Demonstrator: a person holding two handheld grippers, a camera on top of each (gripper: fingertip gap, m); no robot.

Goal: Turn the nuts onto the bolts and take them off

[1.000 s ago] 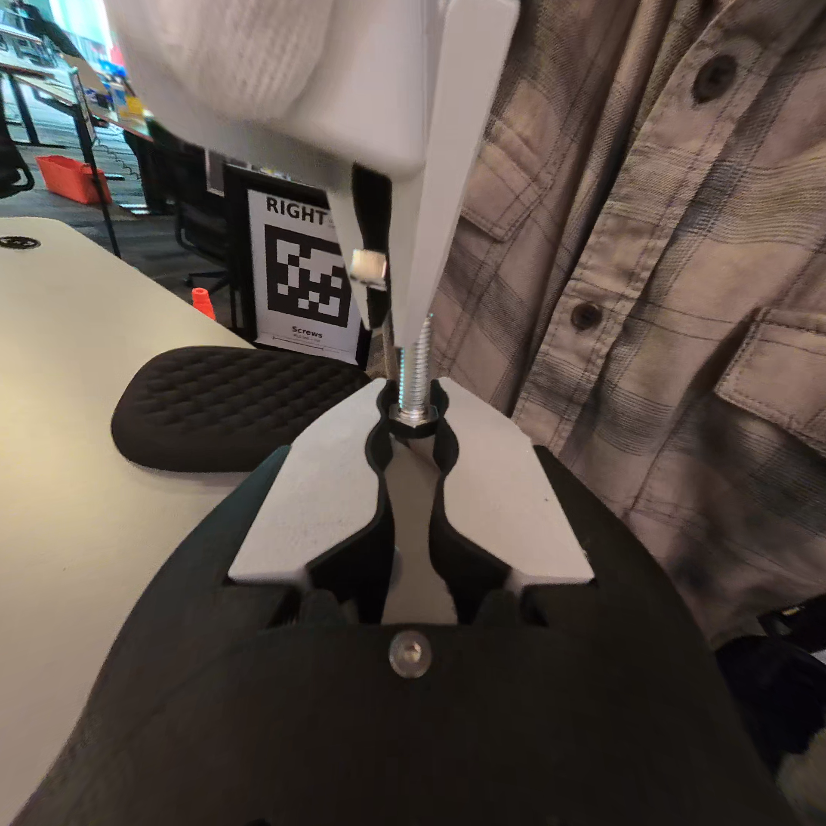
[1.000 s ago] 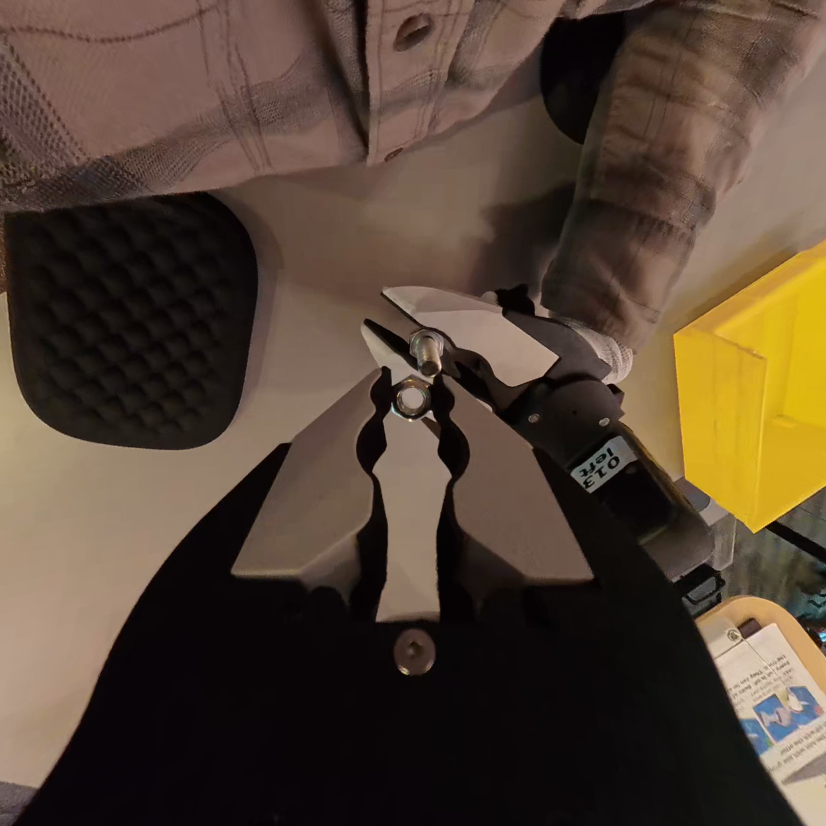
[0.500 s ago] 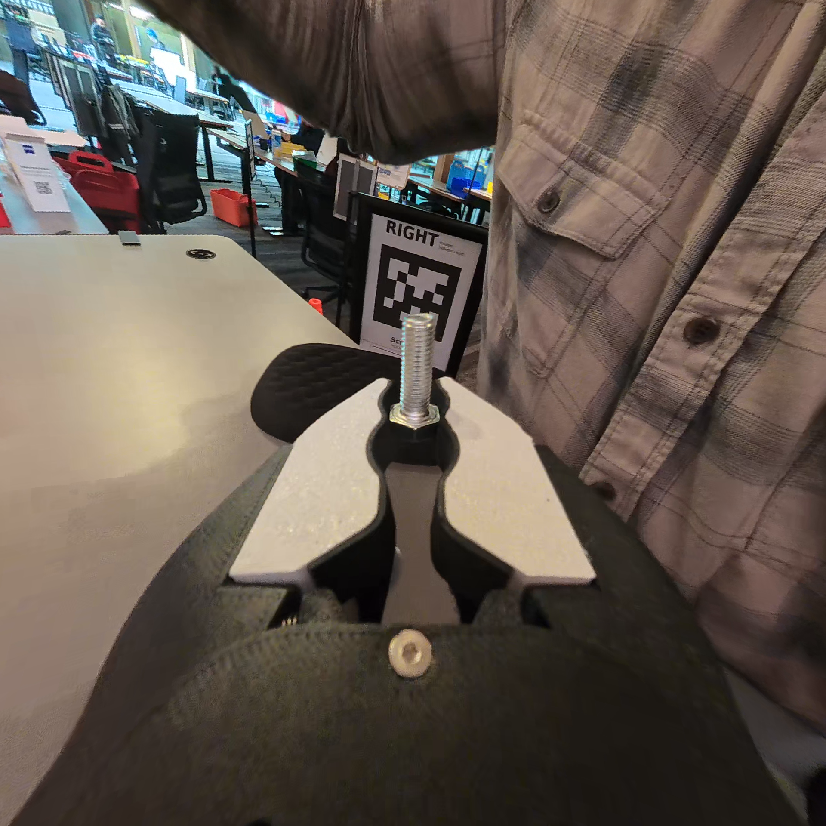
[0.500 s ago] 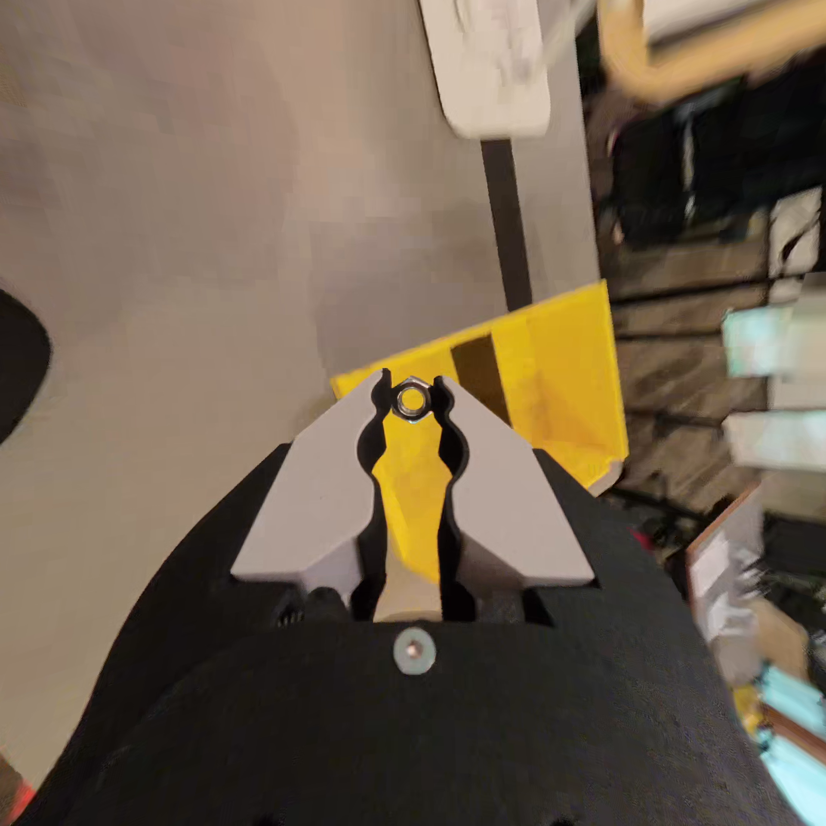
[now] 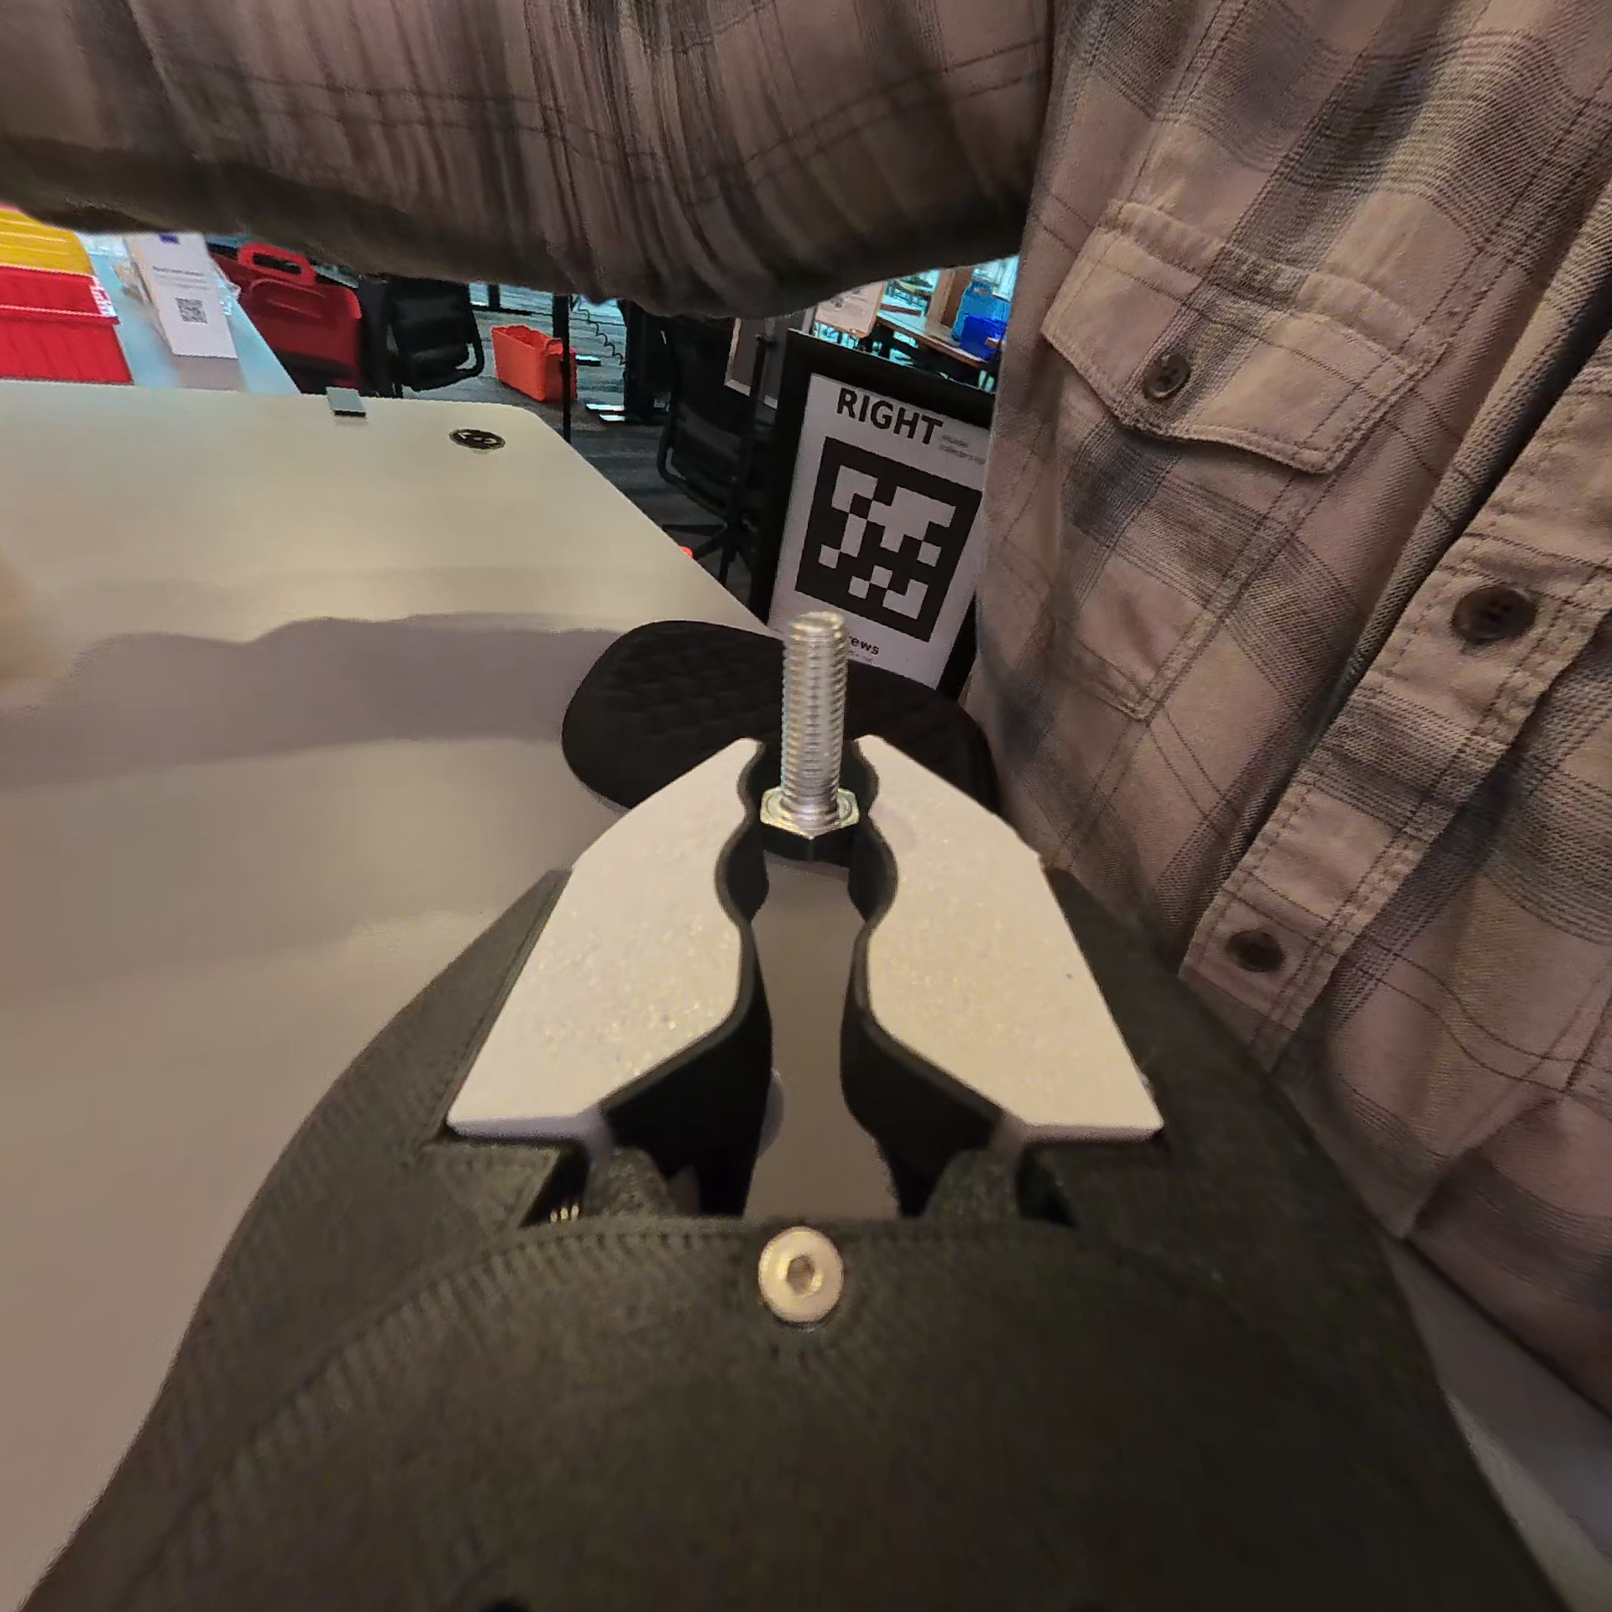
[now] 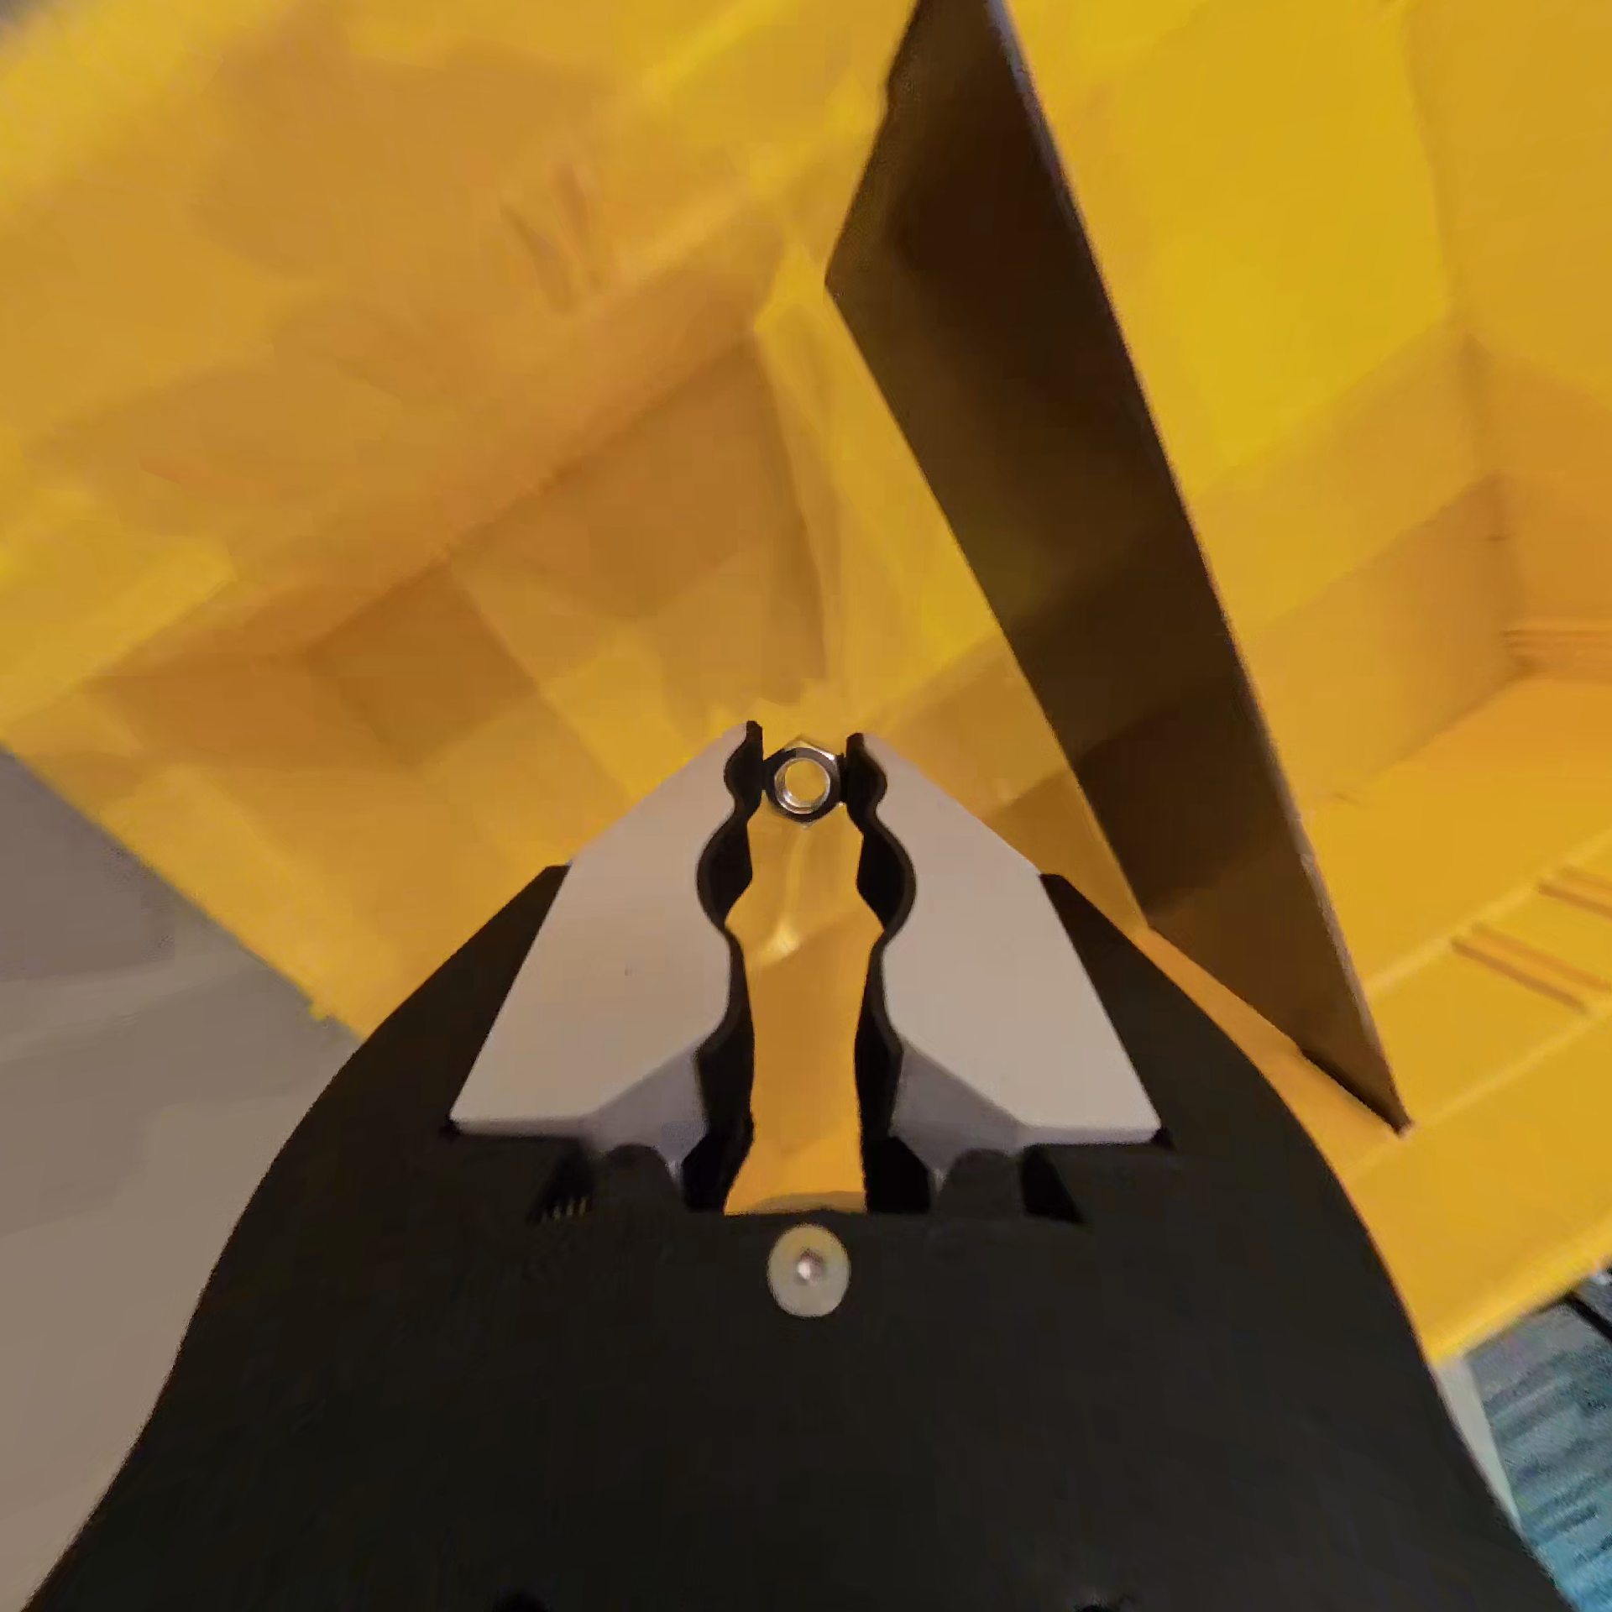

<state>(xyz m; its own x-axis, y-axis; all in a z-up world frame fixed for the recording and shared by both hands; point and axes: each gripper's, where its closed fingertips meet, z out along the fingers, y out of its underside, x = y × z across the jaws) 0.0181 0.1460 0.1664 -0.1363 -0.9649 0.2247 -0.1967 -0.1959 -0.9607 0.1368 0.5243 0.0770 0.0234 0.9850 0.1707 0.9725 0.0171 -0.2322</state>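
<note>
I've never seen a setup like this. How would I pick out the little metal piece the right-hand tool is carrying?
Find the big yellow bin with a dark divider. Before it, the right gripper ends in two grey fingers. Pinched between their tips is the nut: a tiny, shiny, six-sided ring with a hole through it.

Shiny threaded metal bolt (image 5: 812,706), glossy yellow plastic bin (image 6: 1308,262)

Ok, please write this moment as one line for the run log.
left gripper: shut on bolt, thread up, no nut on it | right gripper: shut on nut, over yellow bin | phase: nut removed
</note>
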